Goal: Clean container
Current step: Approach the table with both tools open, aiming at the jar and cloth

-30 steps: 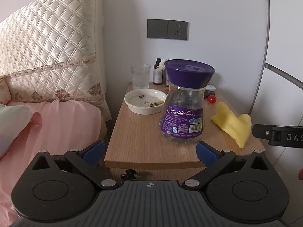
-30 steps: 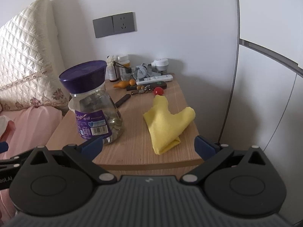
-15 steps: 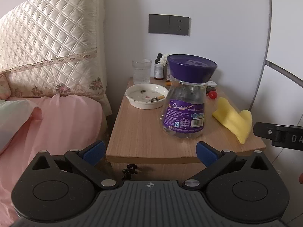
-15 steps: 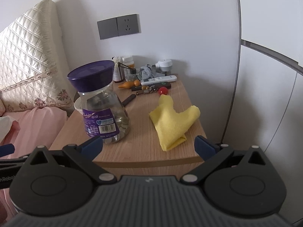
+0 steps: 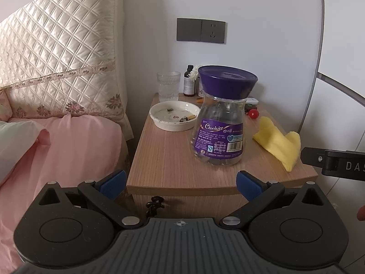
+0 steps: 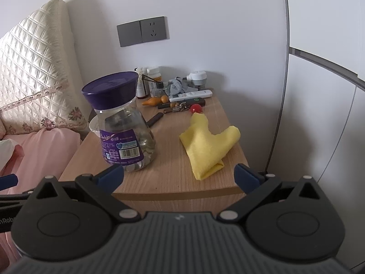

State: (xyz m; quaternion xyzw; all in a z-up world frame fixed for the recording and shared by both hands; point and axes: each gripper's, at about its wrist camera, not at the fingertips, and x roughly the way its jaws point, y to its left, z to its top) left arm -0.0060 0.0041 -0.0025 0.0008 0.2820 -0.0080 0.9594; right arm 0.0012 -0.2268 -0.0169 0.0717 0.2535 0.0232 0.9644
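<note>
Both sets of fingers spread wide, nothing held; risk of toppling the tall Choclairs jar (image 5: 220, 123) off the near surface (image 5: 168, 159) edge, or nudging the ashtray dish (image 5: 174, 115).

A clear, glossy plastic jar (image 5: 219, 134) with a smooth purple plastic lid (image 5: 228, 81) and shiny purple paper label (image 5: 218, 139) stands on a matt, light wood-grain bedside table (image 5: 168, 159). To its right lies a soft yellow cloth (image 6: 206, 145). Far left sit a ribbed clear glass tumbler (image 5: 168, 86) and a glossy white ceramic dish (image 5: 174, 118). The quilted cream headboard (image 5: 59, 64) has a satin sheen.
</note>
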